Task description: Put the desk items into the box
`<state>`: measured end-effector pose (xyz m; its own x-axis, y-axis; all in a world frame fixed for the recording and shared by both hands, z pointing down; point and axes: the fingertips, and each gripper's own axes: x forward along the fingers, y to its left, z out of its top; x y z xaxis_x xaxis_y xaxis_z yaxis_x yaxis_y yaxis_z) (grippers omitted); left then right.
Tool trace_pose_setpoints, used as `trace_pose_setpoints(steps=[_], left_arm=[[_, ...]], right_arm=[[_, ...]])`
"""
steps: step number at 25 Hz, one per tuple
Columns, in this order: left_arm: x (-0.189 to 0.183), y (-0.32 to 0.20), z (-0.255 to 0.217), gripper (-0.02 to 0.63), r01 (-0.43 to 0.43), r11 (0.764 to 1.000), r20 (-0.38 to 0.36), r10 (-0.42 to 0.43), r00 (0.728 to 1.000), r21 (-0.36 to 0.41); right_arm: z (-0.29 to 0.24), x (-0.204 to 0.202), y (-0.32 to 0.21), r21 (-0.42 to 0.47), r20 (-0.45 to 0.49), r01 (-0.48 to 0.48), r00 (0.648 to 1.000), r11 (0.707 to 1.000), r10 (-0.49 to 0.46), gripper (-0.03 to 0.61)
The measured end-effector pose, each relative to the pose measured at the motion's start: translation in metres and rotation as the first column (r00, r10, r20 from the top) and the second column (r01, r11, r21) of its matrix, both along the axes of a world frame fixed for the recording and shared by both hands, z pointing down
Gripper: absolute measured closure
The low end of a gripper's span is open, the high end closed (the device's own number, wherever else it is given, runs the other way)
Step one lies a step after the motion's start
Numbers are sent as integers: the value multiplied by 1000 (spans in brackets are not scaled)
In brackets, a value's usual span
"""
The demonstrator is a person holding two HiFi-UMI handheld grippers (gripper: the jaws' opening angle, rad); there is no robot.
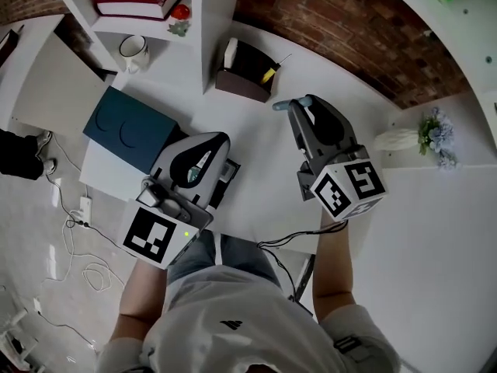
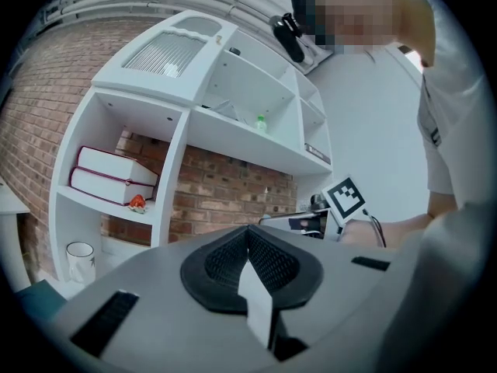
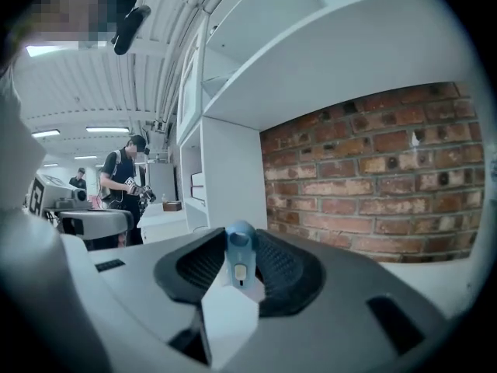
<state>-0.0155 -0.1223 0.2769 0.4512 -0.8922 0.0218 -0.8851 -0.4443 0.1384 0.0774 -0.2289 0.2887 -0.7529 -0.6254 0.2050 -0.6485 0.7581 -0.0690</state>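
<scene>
- Head view: right gripper point(image 1: 301, 106) pinches a blue item point(image 1: 281, 105) right at the jaw tips. The item is in the air over the desk point(image 1: 260, 162), near the brown box point(image 1: 247, 74) but apart from it.
- Head view, axis: the item's blue end pokes out to the left past the tips. So its long axis looks crosswise to the jaws, not along them.
- Head view: left gripper point(image 1: 216, 142) sits low at the desk's near edge, beside the teal box point(image 1: 124, 129). It has no part in the carry.
- Risk, target: which box is meant is my guess. The brown one is open and has a yellow pen point(image 1: 272, 72) in it; the teal one looks lidded. A wrong pick means a wrong drop.
- Risk, entry: a tip-only pinch on a crosswise item could pivot or slip if it nudges the rim. The pen sticking up and the shelf post point(image 1: 211, 29) close by narrow the way in.
- Left gripper view: jaws pressed together, nothing between the pads. Only the shelves, books point(image 2: 112, 176) and mug point(image 2: 80, 259) are ahead, no task item. Low risk here.
- Right gripper view: jaws part-spread, pads clamped on the blue item. It stands roughly upright between them, rounded end up, with a small pale button facing the camera.
- Right gripper view, risk: the item's lower part is hidden by the gripper body, so I can't tell how much hangs below. That unseen end could catch the box rim on the way down.
</scene>
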Motion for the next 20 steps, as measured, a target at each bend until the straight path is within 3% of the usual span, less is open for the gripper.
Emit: trace_pose_setpoints(steps=[14, 20], left_arm=[[-27, 31, -21, 601, 9, 996, -21, -7, 1000, 91], [-47, 52, -2, 601, 39, 999, 15, -39, 999, 10]], right_arm=[[24, -30, 71, -66, 34, 57, 998, 996, -55, 447], [50, -54, 95, -122, 29, 91, 996, 988, -89, 448]])
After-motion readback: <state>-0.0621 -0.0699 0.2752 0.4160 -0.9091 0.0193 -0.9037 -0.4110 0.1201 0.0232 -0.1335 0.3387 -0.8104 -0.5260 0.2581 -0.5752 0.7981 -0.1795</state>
